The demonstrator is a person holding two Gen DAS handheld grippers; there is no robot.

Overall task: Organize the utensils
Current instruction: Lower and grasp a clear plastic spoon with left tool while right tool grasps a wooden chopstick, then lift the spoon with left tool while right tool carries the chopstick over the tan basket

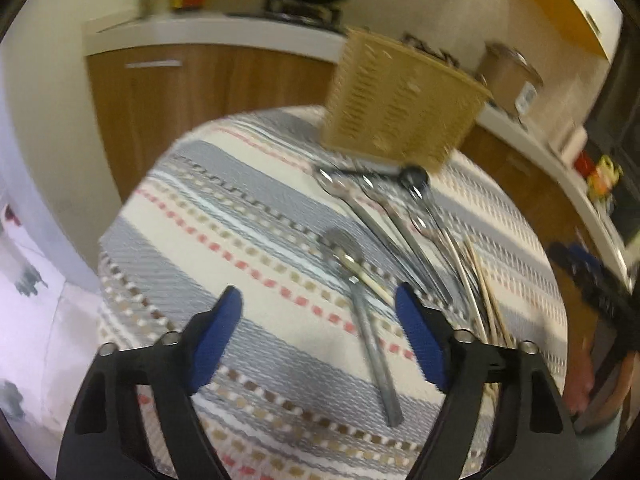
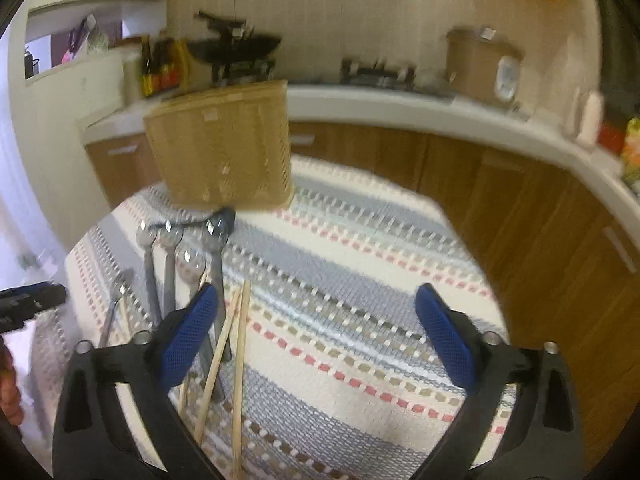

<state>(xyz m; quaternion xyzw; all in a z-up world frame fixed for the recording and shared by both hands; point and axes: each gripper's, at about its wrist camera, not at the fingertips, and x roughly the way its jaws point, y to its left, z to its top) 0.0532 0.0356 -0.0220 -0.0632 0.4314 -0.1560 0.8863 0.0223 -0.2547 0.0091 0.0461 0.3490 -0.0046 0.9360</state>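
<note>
Nothing sorted yet, as far as I can judge. Left gripper is spread and empty over a lone spoon lying well short of the basket. Right gripper is spread and empty, chopsticks beside its left pad. Remaining spoons lie just before the basket.
</note>
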